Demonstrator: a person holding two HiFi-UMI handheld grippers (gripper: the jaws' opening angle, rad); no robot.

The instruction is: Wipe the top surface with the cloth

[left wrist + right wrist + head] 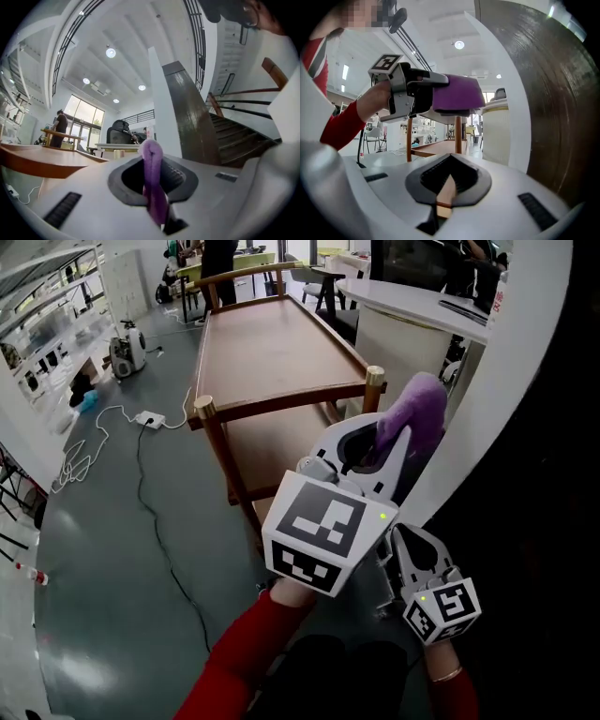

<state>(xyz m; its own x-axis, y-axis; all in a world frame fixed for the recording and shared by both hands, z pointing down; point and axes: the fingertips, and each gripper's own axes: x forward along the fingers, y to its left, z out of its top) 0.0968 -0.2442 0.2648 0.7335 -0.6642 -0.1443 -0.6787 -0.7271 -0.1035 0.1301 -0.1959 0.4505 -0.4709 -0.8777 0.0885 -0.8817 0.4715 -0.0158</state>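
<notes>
A wooden trolley table [272, 352] with brass-capped corner posts stands ahead of me, its top bare. My left gripper [375, 442] hovers off the table's near right corner, raised, and is shut on a purple cloth [417, 409]. In the left gripper view the cloth [152, 178] is a thin fold pinched between the jaws. My right gripper [412, 554] hangs lower and nearer to me, shut with nothing in it. The right gripper view looks up at the left gripper [412, 93] and the cloth [457, 96], with the table's lower shelf [436, 147] beyond.
A curved white wall [506, 399] runs close along the right. A white counter [422, 310] stands behind the table's far right. A power strip with trailing cables [148, 418] lies on the grey floor at the left. A chair [323, 287] stands at the far end.
</notes>
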